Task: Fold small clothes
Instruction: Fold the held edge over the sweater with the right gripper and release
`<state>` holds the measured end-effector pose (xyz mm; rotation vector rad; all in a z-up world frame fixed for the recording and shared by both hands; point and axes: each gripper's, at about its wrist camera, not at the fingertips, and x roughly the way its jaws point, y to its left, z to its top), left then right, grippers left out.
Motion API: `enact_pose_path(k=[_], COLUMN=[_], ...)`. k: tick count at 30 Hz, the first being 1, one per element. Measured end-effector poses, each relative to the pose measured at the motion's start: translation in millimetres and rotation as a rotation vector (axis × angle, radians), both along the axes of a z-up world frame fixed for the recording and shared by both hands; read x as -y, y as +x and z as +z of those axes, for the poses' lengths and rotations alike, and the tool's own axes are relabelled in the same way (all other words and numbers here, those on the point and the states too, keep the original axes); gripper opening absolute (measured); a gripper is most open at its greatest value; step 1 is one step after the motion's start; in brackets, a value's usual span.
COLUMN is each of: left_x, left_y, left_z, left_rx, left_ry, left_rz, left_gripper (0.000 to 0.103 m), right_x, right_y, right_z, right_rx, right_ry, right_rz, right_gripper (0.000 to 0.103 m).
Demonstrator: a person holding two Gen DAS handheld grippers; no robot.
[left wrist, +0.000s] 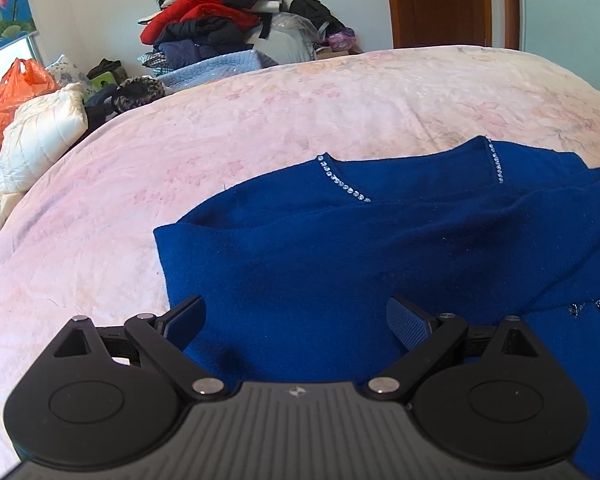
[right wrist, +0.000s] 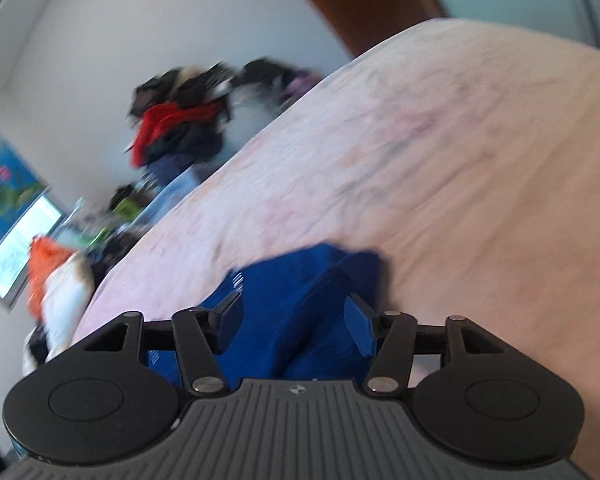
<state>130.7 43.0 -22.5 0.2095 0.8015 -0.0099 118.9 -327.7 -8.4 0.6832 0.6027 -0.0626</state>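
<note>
A blue sweater (left wrist: 340, 248) with a rhinestone-trimmed neckline lies on the pink bedspread (left wrist: 220, 128), one side folded over its middle. In the left wrist view my left gripper (left wrist: 296, 320) hovers over the sweater's near part, open wide, with nothing pinched. The right wrist view is tilted and blurred. There my right gripper (right wrist: 296, 320) stands open above a bunched fold of the same blue sweater (right wrist: 300, 276). The fold rises between the fingers, but the pads are apart from it.
Beyond the bed's far edge is a pile of red and dark clothes (left wrist: 204, 20). An orange bag (left wrist: 16, 92) and a white quilted item (left wrist: 40, 132) sit at the left edge. A brown door (left wrist: 440, 0) stands at the back right. Bare bedspread (right wrist: 460, 160) stretches around the sweater.
</note>
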Motion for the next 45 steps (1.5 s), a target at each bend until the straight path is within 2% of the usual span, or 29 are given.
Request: enact_pose_path(k=[4,6,7,8,9,12,15,18,22,24,28,33,39,40,41,43,45], left_x=[2,2,2,2,1,-1,-4,-5,-3,-3,-1,0,2,2,2,2,1], left_y=[2,1,1,0,0,2,3,2,2,2,2,3,2,2,2,2,2], left_z=[-2,-3,-4,-5,-5,-6,-5,-4,-7,-7,-8,-9,-10,-10,-9,-9,-8], left_rx=[-0.009,-0.011,-0.012,-0.014,-0.014,-0.020,-0.026,-0.026,-0.030,-0.036,-0.038,-0.044,-0.045,-0.045,-0.044,-0.043,-0.037], left_ry=[-0.010,-0.011,-0.008,-0.004,0.001,0.005,-0.022,-0.036,-0.013,-0.022,-0.015,-0.009,0.003,0.003,0.004,0.010,0.010], left_rz=[0.004,0.003,0.003,0.003,0.003,0.012,0.028,0.023,0.023,0.025,0.019,0.019,0.015,0.015,0.015,0.019,0.029], left_gripper=[0.098,0.098,0.098,0.098,0.098,0.098,0.098,0.098,0.098,0.098,0.098,0.098,0.098,0.098,0.098,0.098,0.098], right_x=[16,12,9,7,5,5,4,12,20,24,39,39,33,34,35,35,31], right_y=[32,35,37,38,38,36,39,38,36,32,26,26,40,42,44,46,46], right_z=[-14,-14,-13,-11,-10,-5,4,12,4,-2,-15,-23,-28,-31,-32,-33,-27], right_rx=[-0.039,-0.039,-0.050,-0.057,-0.063,-0.056,-0.048,-0.008,-0.035,-0.048,-0.050,-0.056,-0.082,-0.087,-0.088,-0.084,-0.068], right_ry=[0.054,0.033,-0.012,-0.056,-0.079,-0.086,-0.136,-0.095,-0.047,-0.023,0.104,0.172,0.150,0.153,0.156,0.155,0.125], right_rz=[0.095,0.138,0.141,0.138,0.143,0.193,0.202,0.211,0.219,0.216,0.199,0.233,0.270,0.268,0.267,0.281,0.308], right_gripper=[0.059,0.051,0.041,0.021,0.013,0.003,0.003,0.005,0.045,0.045,0.045,0.045,0.045,0.042,0.030,0.013,0.012])
